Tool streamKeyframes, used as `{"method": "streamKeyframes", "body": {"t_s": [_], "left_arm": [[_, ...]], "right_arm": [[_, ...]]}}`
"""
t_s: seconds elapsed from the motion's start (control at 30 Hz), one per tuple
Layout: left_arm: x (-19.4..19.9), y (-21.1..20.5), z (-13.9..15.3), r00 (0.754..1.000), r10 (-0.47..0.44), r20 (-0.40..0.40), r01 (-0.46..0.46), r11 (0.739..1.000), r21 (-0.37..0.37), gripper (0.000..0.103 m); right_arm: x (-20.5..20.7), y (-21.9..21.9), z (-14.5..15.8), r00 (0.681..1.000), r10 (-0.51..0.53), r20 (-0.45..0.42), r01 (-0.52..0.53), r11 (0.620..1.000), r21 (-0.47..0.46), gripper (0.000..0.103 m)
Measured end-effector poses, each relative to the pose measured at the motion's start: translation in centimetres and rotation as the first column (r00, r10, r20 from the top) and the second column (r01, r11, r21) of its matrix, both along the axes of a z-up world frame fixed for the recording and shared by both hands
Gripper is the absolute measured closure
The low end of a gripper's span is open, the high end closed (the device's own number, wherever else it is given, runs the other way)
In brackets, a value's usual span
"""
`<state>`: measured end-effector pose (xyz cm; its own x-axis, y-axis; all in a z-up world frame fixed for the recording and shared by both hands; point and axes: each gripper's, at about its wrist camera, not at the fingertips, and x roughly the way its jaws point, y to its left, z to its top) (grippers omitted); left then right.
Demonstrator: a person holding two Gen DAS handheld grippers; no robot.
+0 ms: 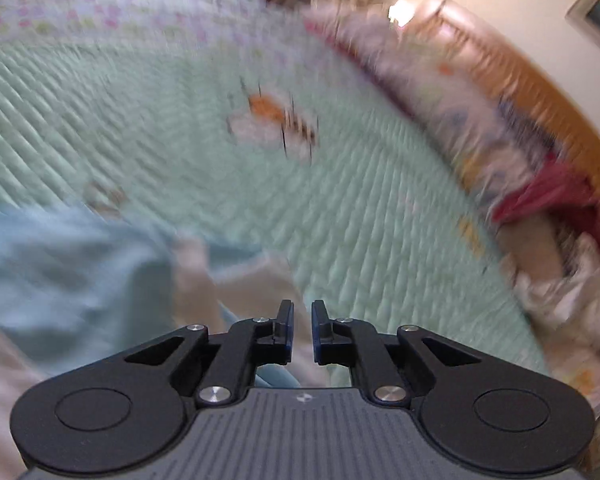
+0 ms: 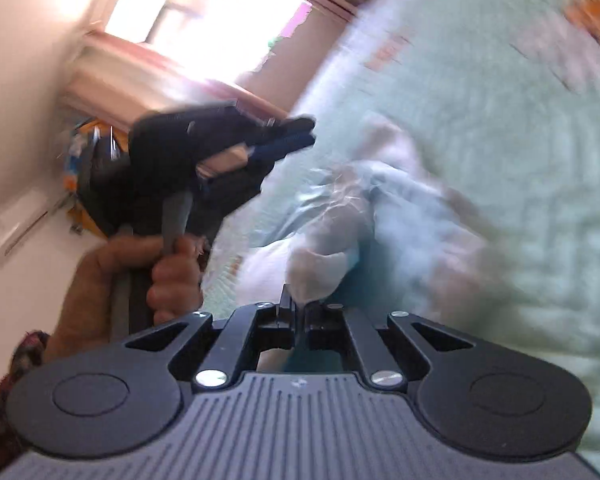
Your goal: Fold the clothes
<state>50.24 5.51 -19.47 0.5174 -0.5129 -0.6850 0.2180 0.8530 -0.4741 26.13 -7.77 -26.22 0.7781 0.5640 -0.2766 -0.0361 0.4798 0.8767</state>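
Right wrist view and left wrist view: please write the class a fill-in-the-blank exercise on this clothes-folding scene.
1. The right tool is shut on a light ____ garment.
2. The quilted bedspread is pale ____.
3. Nothing sits between the ____ tool's fingers.
4. A bare hand grips the left tool's ____.

Missing words: blue; green; left; handle

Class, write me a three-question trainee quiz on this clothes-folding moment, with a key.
1. True or false: the right gripper is shut on the light blue garment.
2. The quilted bedspread is: A red, B pale green, C black.
3. Fill in: in the right wrist view, a hand holds the ____ gripper.
Key: 1 true; 2 B; 3 left gripper.
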Motion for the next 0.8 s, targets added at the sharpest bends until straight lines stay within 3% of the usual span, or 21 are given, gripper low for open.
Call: {"method": "streamKeyframes", "body": {"t_s": [0.07, 0.2, 0.27, 0.33, 0.47, 0.53, 0.63, 0.7, 0.77, 0.8], "left_arm": [[-0.4, -1.1, -0.3, 1.0, -0.015, 0.01, 0.015, 1.0, -0.014, 0.093], [-1.5, 0.7, 2.3, 0.997, 0.026, 0.07, -0.024, 0.999, -0.041, 0.076], [-2.0, 1.3, 3.4, 0.995, 0.056, 0.078, -0.06, 0.997, 0.045, 0.061], [-2.2, 1.8, 3.6, 0.995, 0.101, 0.015, -0.102, 0.982, 0.158, 0.031], [-2.8, 1.1, 3.0, 0.994, 0.094, -0.048, -0.072, 0.935, 0.348, 0.023], [-3.2, 0.2, 2.5, 0.994, 0.082, -0.067, -0.049, 0.917, 0.396, 0.011], [-3.2, -1.5, 2.0, 0.995, 0.06, -0.082, -0.014, 0.883, 0.469, 0.01], [-2.9, -2.6, 1.9, 0.996, 0.073, -0.058, -0.03, 0.841, 0.54, 0.01], [-3.1, -2.7, 1.8, 0.995, 0.085, -0.049, -0.042, 0.823, 0.566, 0.01], [-3.2, -2.5, 2.0, 0.995, 0.084, -0.055, -0.039, 0.826, 0.562, 0.01]], "right_arm": [[0.3, 0.0, -1.2, 0.999, 0.025, -0.023, -0.024, 0.999, 0.026, 0.098], [0.6, 0.5, -1.0, 0.999, 0.036, -0.021, -0.035, 0.999, 0.02, 0.092], [0.7, 0.6, -0.9, 0.999, 0.038, -0.027, -0.038, 0.999, 0.018, 0.087], [0.9, 0.8, -0.9, 0.999, 0.039, -0.03, -0.038, 0.999, 0.019, 0.083], [0.4, 0.6, -1.3, 0.999, 0.019, -0.027, -0.019, 1.0, 0.024, 0.079], [0.1, 0.6, -1.4, 1.0, 0.013, -0.026, -0.012, 1.0, 0.019, 0.078], [0.5, 1.0, -0.9, 1.0, 0.027, 0.004, -0.027, 0.999, -0.034, 0.077], [0.4, 1.7, -0.5, 0.998, 0.051, 0.026, -0.049, 0.997, -0.064, 0.078], [0.5, 2.2, -0.4, 0.996, 0.074, 0.039, -0.07, 0.994, -0.085, 0.088], [0.5, 2.5, -0.3, 0.995, 0.084, 0.043, -0.08, 0.992, -0.101, 0.09]]}}
